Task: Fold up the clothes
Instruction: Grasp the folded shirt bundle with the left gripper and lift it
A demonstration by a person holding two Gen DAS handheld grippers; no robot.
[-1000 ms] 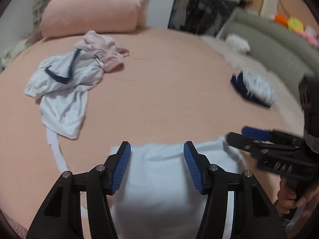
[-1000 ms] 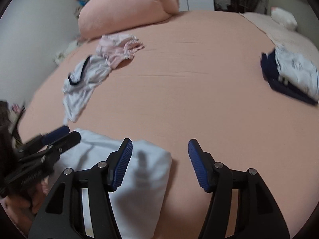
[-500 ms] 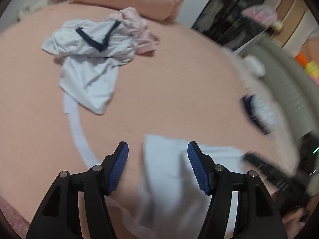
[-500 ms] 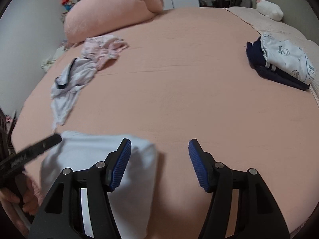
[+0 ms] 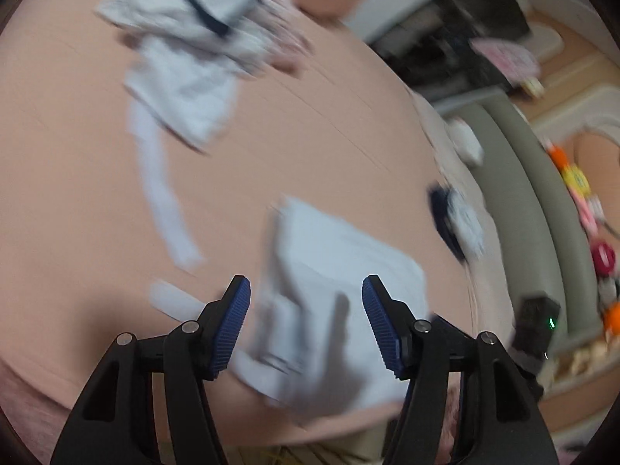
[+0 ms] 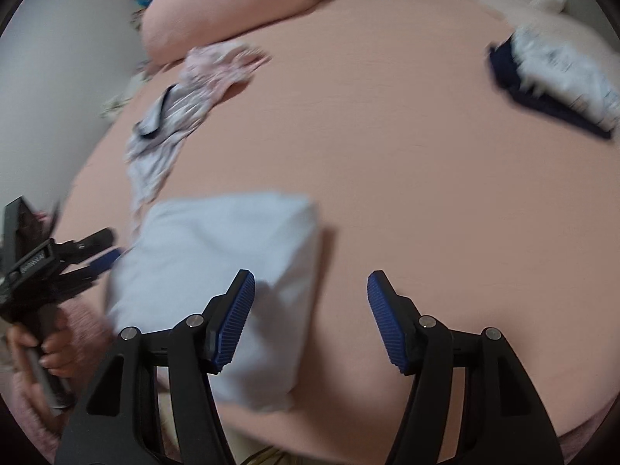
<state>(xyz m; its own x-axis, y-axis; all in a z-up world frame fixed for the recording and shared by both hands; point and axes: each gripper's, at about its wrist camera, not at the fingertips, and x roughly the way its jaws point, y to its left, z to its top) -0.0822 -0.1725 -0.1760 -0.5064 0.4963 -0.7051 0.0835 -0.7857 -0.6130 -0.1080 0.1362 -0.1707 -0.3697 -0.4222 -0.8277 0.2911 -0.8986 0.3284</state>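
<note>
Right wrist: both grippers (image 6: 310,317) spread, empty; folded white garment (image 6: 217,271) soft, limp; pinch its 3 o'clock edge.

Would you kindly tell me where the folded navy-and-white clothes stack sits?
The folded navy-and-white clothes stack lies at the far right of the pink bed in the right wrist view.

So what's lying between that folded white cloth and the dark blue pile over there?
Nothing: bare pink bedsheet between the folded white cloth and the dark blue pile, clearest in the right wrist view.
</note>
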